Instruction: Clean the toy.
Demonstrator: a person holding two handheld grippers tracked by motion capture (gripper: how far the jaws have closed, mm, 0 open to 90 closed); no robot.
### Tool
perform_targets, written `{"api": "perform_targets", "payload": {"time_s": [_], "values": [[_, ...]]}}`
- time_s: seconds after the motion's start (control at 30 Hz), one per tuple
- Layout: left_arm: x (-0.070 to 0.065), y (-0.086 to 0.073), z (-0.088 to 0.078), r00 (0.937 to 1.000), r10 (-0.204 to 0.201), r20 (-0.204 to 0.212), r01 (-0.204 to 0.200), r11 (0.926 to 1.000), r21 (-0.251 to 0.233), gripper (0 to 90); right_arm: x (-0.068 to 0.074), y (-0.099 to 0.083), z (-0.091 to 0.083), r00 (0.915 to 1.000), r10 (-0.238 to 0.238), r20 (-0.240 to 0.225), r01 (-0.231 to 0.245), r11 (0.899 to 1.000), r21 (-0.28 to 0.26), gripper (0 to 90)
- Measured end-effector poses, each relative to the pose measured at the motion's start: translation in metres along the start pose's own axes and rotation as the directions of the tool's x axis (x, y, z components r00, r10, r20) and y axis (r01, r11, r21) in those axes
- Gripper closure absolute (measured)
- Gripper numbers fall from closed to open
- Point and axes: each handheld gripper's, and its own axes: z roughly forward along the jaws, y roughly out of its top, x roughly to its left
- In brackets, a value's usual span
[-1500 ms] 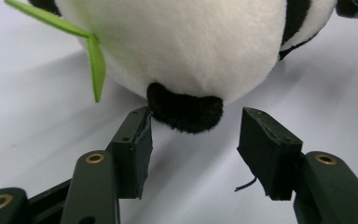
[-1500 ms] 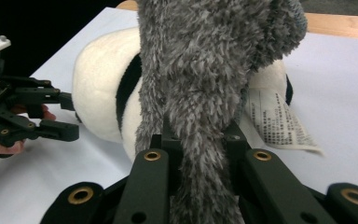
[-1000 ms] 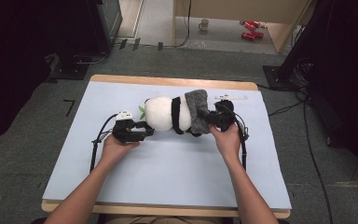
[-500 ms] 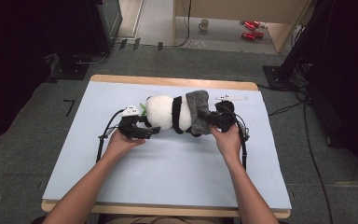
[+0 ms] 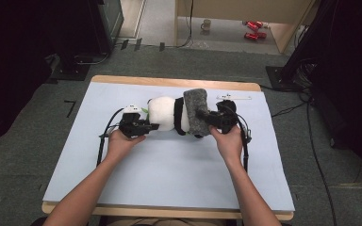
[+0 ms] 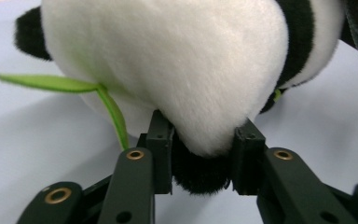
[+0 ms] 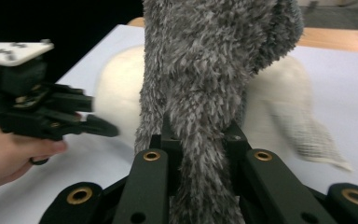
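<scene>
A white-and-black plush panda lies on its side in the middle of the table, a green felt leaf sticking out of it. A grey fuzzy cloth is draped over its right half. My left gripper is at the panda's left end. Its jaws have just been closing and now pinch a white-and-black tuft of the panda between the pads. My right gripper is shut on a fold of the grey cloth, which rises between its jaws.
The table carries a pale blue sheet with a wooden edge showing at the back. A thin white strip lies behind the right hand. Cables trail from both grippers toward the person. On the floor beyond stand a mug and red cans.
The left gripper has edged right up to the panda's end, and its jaws have come together on the plush. The right hand and the grey cloth have stayed put.
</scene>
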Motion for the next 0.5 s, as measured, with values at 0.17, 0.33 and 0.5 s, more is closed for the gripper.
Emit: {"api": "perform_targets", "payload": {"time_s": [0.17,0.33,0.5], "values": [[-0.015,0.007,-0.015,0.9946,-0.091,0.050,0.088,0.9945,0.058,69.2,0.032,0.002,-0.005,0.9959,-0.040,-0.081,0.041,0.999,0.009,77.6],[-0.034,0.009,-0.039,0.9871,-0.131,0.092,0.120,0.9852,0.123,69.2,0.061,-0.004,-0.009,0.9857,-0.054,-0.160,0.063,0.997,0.050,77.2],[-0.041,0.003,-0.039,0.9785,-0.176,0.107,0.163,0.9788,0.124,68.3,0.072,-0.019,0.001,0.9838,-0.072,-0.164,0.095,0.987,0.134,77.1]]}}
